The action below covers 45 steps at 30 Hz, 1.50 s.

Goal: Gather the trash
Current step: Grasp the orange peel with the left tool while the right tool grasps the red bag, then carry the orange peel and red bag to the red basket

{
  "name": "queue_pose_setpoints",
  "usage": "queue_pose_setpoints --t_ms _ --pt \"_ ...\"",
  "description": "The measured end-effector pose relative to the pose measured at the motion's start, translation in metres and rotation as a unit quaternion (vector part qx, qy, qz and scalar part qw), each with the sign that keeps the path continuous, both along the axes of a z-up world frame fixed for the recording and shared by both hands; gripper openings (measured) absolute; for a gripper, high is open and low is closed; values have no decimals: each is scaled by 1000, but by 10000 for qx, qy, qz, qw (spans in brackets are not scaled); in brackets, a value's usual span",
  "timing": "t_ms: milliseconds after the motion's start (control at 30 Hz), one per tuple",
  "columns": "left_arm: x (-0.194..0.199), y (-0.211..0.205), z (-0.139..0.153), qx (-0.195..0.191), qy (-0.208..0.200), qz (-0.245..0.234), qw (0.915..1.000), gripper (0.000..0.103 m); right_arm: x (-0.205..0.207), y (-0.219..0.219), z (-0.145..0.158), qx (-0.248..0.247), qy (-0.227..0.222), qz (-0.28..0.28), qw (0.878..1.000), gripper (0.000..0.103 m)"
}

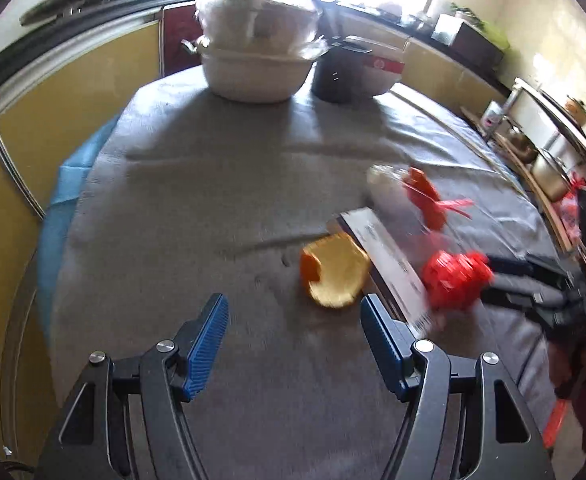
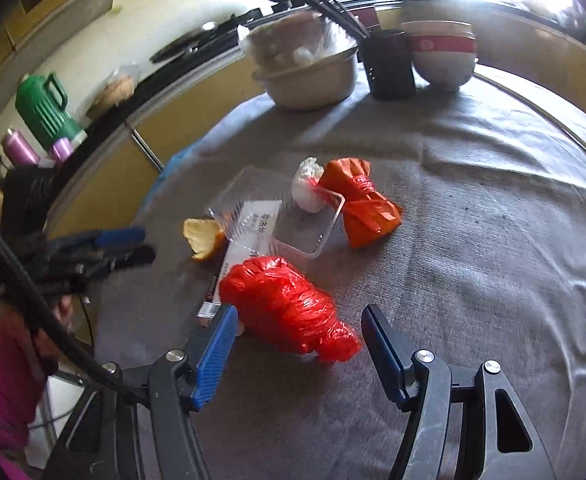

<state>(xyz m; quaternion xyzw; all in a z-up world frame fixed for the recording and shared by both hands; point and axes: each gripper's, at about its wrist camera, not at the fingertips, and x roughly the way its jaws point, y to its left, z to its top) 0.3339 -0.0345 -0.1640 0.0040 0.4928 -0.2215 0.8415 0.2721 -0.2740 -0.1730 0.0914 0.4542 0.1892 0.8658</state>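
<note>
Trash lies on a grey cloth-covered table (image 2: 473, 240). A crumpled red plastic bag (image 2: 289, 308) lies just ahead of my open right gripper (image 2: 299, 344), partly between its blue fingers. Behind it are a clear plastic tray (image 2: 309, 224) with white tissue (image 2: 305, 196), an orange tied bag (image 2: 367, 204), a flat white paper packet (image 2: 249, 240) and an orange peel (image 2: 203, 238). In the left wrist view the peel (image 1: 333, 276) lies just ahead of my open, empty left gripper (image 1: 295, 320), with the packet (image 1: 389, 264) and the red bag (image 1: 455, 280) to its right.
At the table's far edge stand a covered beige basin (image 2: 309, 68), a black holder with chopsticks (image 2: 389, 64) and stacked bowls (image 2: 443, 52). Yellow cabinets (image 1: 33, 128) and a counter with thermoses (image 2: 49, 112) run along the left. A shelf with pots (image 1: 549, 160) stands right.
</note>
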Motion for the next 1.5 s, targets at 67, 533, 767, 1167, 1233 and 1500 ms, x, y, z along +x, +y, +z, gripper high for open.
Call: queue_pose_setpoints --t_ms 67,533,767,1167,1233,1500 --pt "10 -8 -4 -89 21 -96 9999 69 3 2 -2 -1 -27 83 10000 68" --pt "25 -29 -33 -319 470 -256 9981 9 -15 20 -7 -295 -415 336 9981 53" --pt "-14 -26 -11 -300 273 -171 9990 9 -56 -2 5 26 -476 -175 9987 53" --pt "-130 -46 56 -176 -536 -404 9976 9 -161 -42 51 449 -970 -1044 9888 53" --pt "-148 -53 68 -168 -725 -475 9961 9 -179 -49 58 506 -1068 -1166 9861 53" --pt "-209 -89 100 -45 -1295 -869 9878 9 -254 -80 79 690 -1333 -1706 9738 53"
